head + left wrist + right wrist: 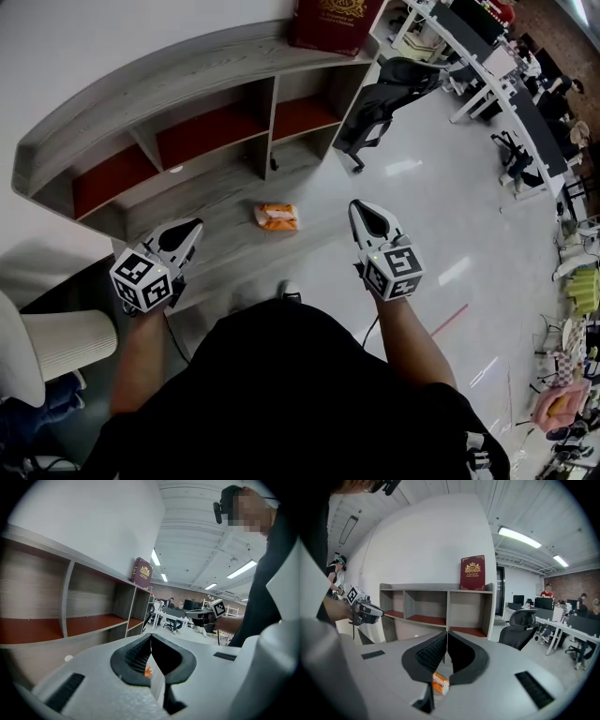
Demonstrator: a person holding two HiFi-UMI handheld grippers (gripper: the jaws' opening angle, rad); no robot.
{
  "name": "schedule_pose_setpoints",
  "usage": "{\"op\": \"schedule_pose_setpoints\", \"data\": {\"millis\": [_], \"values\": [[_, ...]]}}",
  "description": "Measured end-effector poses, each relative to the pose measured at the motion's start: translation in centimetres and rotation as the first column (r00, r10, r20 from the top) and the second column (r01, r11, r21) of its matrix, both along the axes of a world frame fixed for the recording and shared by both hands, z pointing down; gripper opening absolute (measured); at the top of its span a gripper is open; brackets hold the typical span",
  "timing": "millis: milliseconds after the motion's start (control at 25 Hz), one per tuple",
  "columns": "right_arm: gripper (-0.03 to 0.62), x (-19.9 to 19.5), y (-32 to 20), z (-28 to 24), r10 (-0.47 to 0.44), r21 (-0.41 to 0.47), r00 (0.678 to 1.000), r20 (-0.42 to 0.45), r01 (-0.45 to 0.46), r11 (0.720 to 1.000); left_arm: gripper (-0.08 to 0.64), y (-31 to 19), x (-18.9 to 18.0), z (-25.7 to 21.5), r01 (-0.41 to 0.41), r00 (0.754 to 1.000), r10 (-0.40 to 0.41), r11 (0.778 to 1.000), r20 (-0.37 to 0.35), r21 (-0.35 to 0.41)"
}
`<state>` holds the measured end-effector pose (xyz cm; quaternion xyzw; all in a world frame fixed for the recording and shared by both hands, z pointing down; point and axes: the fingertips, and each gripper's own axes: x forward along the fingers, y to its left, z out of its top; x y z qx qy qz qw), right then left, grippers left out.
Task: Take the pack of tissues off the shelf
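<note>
On the shelf ledge point(211, 202), tissue pack point(277, 217), left tongs point(194, 227) and right tongs point(357, 207) closed, empty, red box point(333, 23) atop.

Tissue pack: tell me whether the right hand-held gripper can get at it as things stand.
Probably yes. The tissue pack lies on the open bottom ledge of the shelf, with nothing between it and the right hand-held gripper; its shut jaws must open first.

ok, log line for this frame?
phase: pre-grasp | left gripper: shut, empty | right gripper: shut, empty | pack: lying on shelf, between grippers, untouched
</note>
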<state>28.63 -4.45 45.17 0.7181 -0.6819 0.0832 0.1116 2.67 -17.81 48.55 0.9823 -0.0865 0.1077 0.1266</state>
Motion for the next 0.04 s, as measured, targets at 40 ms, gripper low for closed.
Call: {"op": "schedule_pose_setpoints", "data": {"millis": [40], "values": [[0.014, 0.18, 0.15, 0.06, 0.002, -0.001, 1.0, 0.0, -0.002, 1.0, 0.017, 0.02, 0.27, -0.03, -0.004, 1.0, 0.004, 1.0, 0.0, 0.001]]}}
